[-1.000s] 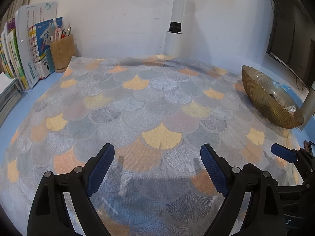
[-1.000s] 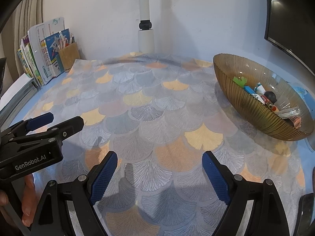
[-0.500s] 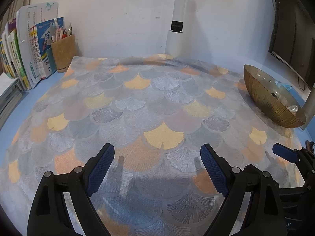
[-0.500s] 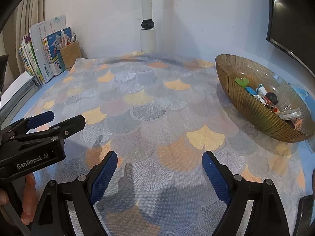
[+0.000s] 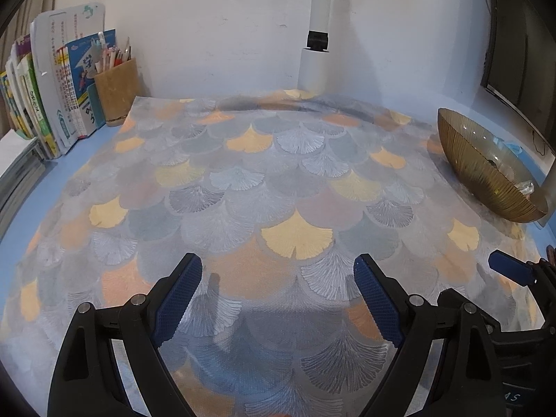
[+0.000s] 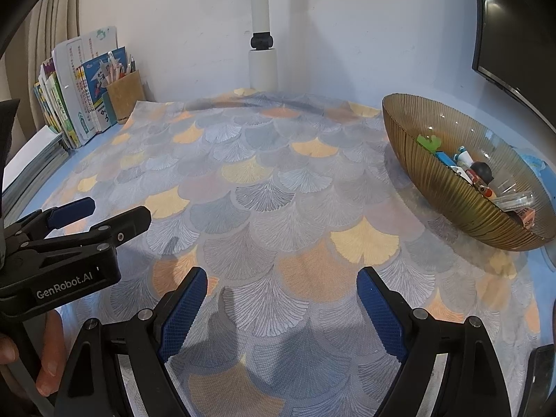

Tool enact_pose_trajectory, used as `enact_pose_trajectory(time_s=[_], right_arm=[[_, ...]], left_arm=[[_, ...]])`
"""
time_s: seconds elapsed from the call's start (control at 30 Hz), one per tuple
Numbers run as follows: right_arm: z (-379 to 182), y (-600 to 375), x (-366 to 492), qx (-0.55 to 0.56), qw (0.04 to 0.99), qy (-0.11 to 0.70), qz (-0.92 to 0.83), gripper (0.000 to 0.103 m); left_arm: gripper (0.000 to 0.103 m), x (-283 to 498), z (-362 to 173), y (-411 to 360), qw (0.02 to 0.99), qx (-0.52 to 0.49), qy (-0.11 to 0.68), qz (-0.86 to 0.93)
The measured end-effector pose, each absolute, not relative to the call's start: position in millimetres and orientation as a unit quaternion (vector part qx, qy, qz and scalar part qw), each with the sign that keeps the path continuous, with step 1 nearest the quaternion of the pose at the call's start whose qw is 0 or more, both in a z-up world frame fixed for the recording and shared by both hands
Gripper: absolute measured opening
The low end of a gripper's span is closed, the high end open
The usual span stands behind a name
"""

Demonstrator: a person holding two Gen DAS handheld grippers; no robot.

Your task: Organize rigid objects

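Small rigid objects (image 6: 465, 170) lie heaped inside the ribbed amber bowl (image 6: 427, 180), which rests on the fan-patterned mat (image 6: 278, 180) at its right edge. Books (image 6: 69, 111) and a pen holder (image 6: 125, 95) stand far left. Left gripper (image 5: 278, 299) and right gripper (image 6: 281, 305) hover above the mat with jaws spread wide, nothing between them.

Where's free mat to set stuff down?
Free: the patterned mat from the open right gripper to the white pole, between pen cup and amber bowl. Crowded: inside the bowl, and the books.
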State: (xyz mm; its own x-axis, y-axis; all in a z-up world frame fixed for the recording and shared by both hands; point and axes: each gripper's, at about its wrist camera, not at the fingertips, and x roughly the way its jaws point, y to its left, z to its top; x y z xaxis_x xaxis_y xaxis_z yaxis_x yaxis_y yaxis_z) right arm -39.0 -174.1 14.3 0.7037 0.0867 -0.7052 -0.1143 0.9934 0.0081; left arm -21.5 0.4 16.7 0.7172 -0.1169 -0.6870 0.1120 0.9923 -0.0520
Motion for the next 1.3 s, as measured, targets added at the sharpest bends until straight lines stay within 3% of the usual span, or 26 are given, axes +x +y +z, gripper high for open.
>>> enact_pose_trajectory(time_s=[1.3], right_arm=[[13.0, -173.0, -39.7, -0.016, 0.922, 0.383, 0.054, 0.087]], left_arm=[[0.088, -20.2, 15.1, 0.0, 0.925, -0.002, 0.375, -0.062]])
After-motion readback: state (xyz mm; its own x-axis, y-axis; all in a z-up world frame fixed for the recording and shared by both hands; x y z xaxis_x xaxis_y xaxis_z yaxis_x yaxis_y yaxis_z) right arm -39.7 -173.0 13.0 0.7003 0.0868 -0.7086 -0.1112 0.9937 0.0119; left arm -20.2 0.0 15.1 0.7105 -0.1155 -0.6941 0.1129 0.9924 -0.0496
